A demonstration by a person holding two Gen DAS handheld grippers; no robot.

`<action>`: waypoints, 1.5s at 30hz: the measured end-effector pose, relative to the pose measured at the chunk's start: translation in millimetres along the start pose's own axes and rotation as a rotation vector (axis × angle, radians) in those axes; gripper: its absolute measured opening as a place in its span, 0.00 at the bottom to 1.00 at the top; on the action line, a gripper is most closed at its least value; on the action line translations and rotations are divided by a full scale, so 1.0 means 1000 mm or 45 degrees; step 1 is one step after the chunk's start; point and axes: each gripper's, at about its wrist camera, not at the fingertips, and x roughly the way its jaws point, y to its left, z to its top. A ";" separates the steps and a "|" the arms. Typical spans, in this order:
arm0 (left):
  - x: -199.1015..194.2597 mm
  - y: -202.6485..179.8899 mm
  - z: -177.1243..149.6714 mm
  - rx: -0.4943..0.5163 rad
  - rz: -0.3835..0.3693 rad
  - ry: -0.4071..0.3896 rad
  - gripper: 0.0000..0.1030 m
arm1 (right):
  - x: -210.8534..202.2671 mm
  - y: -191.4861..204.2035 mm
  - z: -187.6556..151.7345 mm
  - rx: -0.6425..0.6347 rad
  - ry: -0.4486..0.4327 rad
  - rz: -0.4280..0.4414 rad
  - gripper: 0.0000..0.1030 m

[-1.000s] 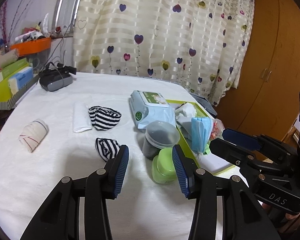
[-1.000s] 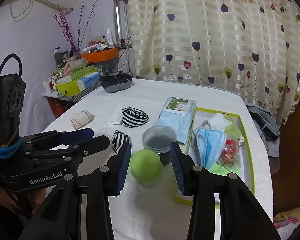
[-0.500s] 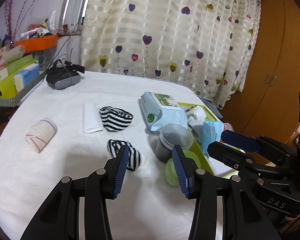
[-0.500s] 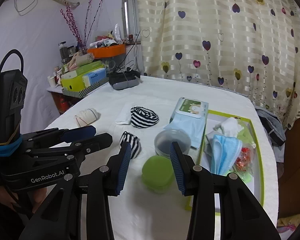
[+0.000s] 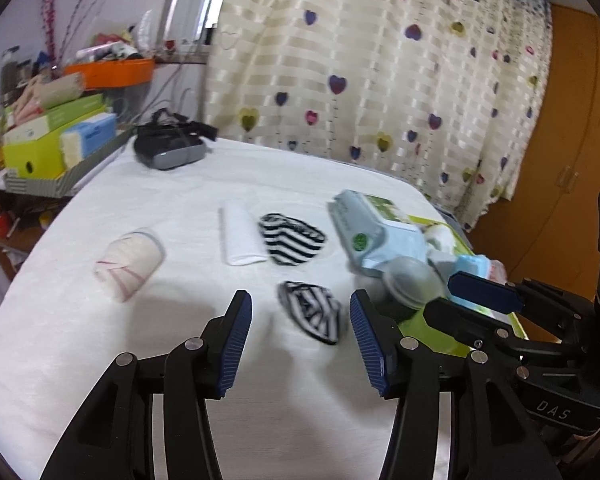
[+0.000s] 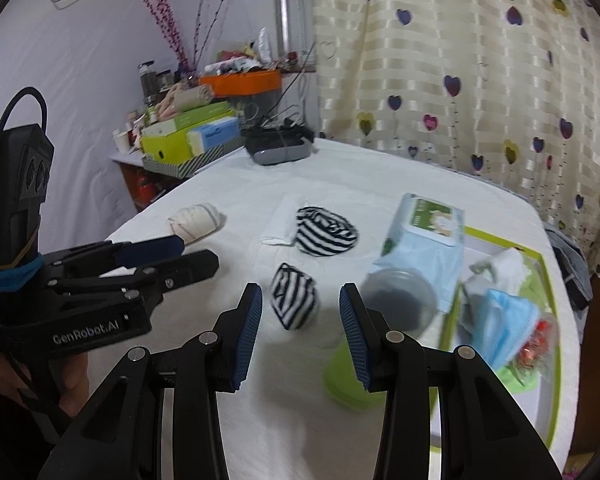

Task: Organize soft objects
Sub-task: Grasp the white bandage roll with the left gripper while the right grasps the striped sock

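Observation:
A small balled striped sock (image 5: 312,312) lies on the white tabletop (image 5: 100,360), just beyond my left gripper (image 5: 299,298). Its jaws are opening and nothing is between the pads. In the right wrist view the same sock (image 6: 294,300) sits just past my right gripper (image 6: 300,290), which is open and holds nothing. A larger striped sock (image 5: 292,238) lies farther back beside a folded white cloth (image 5: 240,236). A rolled cream sock (image 5: 128,264) rests to the left. Each gripper shows in the other's view, side by side.
A wet wipes pack (image 6: 424,236), a grey-lidded tub (image 6: 400,304) and a green jar (image 6: 348,376) crowd the right. The green-rimmed tray (image 6: 548,280) holds a blue mask (image 6: 504,320) and a white cloth. A black headset (image 5: 168,148) and boxes (image 5: 52,140) sit far left.
Both grippers have swung left, from the green jar and tub to the small striped sock. The left jaws stand wider than before.

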 end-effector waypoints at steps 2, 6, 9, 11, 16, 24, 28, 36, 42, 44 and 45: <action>0.000 0.009 0.001 -0.010 0.020 0.000 0.49 | 0.008 0.005 0.001 -0.015 0.016 0.021 0.40; 0.001 0.027 0.002 -0.031 0.054 -0.002 0.49 | 0.023 0.014 0.004 -0.038 0.053 0.047 0.40; 0.002 0.043 0.004 -0.051 0.077 -0.005 0.49 | 0.038 0.019 0.006 -0.051 0.086 0.056 0.40; 0.003 0.052 0.004 -0.064 0.095 -0.007 0.49 | 0.047 0.020 0.007 -0.056 0.108 0.057 0.40; 0.008 0.076 0.006 -0.101 0.152 -0.007 0.49 | 0.069 0.024 0.008 -0.073 0.166 0.049 0.40; 0.014 0.105 0.017 -0.101 0.235 -0.015 0.49 | 0.100 0.028 0.009 -0.124 0.281 -0.025 0.40; 0.026 0.117 0.022 -0.070 0.262 0.013 0.54 | 0.112 0.031 0.010 -0.157 0.330 -0.066 0.40; 0.062 0.131 0.025 -0.013 0.286 0.111 0.55 | 0.131 0.037 0.006 -0.238 0.425 -0.143 0.40; 0.080 0.131 0.028 0.034 0.311 0.145 0.55 | 0.140 0.031 0.007 -0.232 0.456 -0.171 0.40; 0.085 0.131 0.029 0.040 0.321 0.153 0.55 | 0.142 0.032 0.006 -0.238 0.459 -0.168 0.36; 0.088 0.131 0.029 0.046 0.330 0.159 0.56 | 0.143 0.032 0.006 -0.241 0.457 -0.167 0.27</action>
